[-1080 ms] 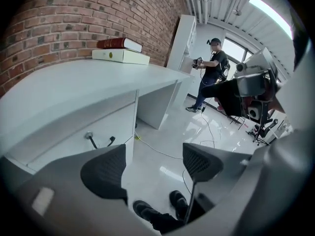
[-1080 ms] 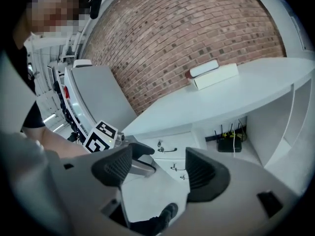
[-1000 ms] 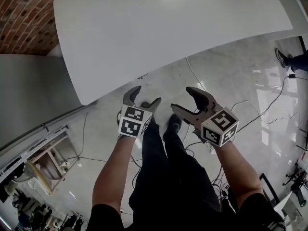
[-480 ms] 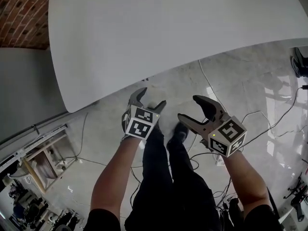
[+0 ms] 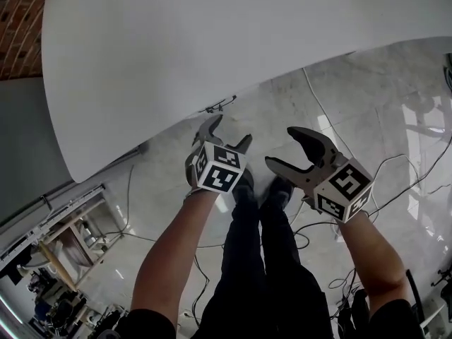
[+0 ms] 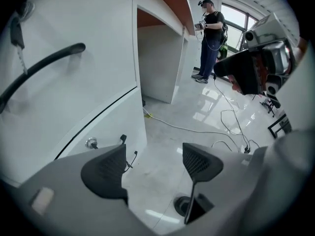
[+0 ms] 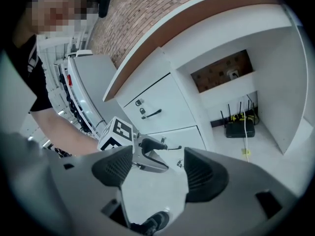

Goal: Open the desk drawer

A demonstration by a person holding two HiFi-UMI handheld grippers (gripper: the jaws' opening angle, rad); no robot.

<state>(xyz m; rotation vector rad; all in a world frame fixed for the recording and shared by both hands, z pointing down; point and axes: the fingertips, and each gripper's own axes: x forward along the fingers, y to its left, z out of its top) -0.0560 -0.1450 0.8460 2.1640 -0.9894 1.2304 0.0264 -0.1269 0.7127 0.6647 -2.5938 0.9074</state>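
- Desk top [image 5: 212, 48], broad, white and matte with a rounded corner, spreads above both grippers; red brick wall [image 5: 21, 20] runs behind it.
- Floor [image 5: 367, 104] is pale, glossy stone that mirrors the lights, with thin cables [image 5: 395, 168] trailing across it.
- Drawer [image 7: 156, 107] sits in the white pedestal under the desk, its front flush, with a slim dark bar handle [image 6: 44, 65] curving off the smooth panel just beside the left gripper.
- Left gripper [image 5: 230, 131] hangs over the floor near the desk edge, its dark ribbed pads apart and nothing between them.
- Right gripper [image 5: 282, 147], grey plastic with a marker cube, is held beside it, its jaws also wide apart and empty.
- Black router [image 7: 239, 127] stands in the kneehole; another person [image 6: 209, 38] stands far off by the window.
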